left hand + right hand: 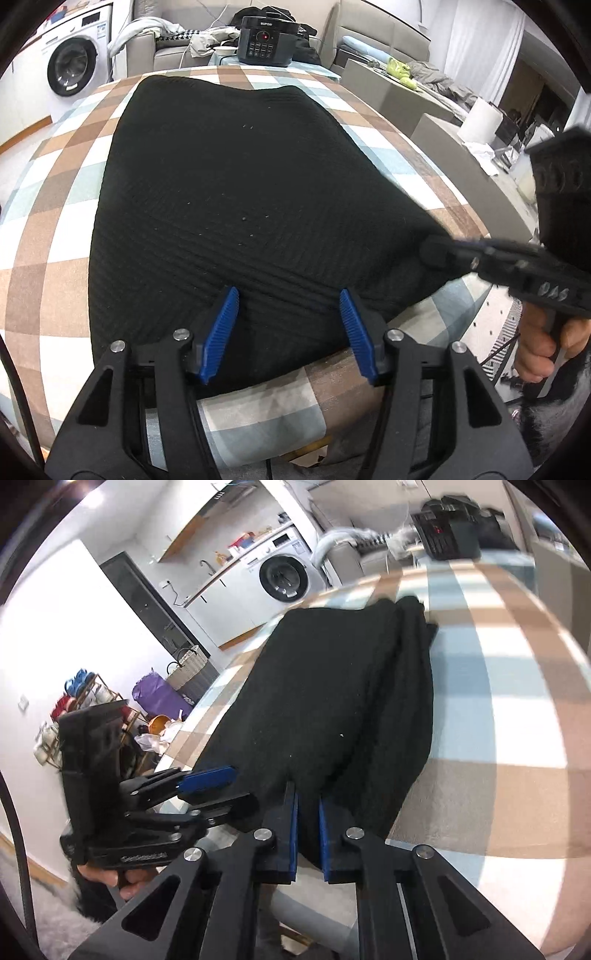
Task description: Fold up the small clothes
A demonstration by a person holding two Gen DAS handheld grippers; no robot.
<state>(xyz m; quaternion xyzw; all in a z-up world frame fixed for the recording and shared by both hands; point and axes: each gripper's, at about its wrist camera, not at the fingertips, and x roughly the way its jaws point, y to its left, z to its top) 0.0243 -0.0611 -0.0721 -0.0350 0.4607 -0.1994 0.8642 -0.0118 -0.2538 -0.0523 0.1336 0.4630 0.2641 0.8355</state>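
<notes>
A black ribbed knit garment (229,184) lies spread on the checked tablecloth (48,229), reaching from the near edge toward the far end. My left gripper (288,295) hovers open over its near hem, blue pads (221,332) wide apart with cloth lying below the gap. My right gripper (432,253) comes in from the right, shut on the garment's near right corner. In the right wrist view that gripper (307,794) has its pads almost together with a fold of the black garment (332,686) pinched between them. My left gripper (218,794) stands open just to its left, at the hem.
A dark electric cooker (266,40) stands at the table's far end. A washing machine (70,66) is at the back left. Right of the table runs a grey counter (443,129) with a paper roll (480,118). A hand (535,350) holds the right gripper's handle.
</notes>
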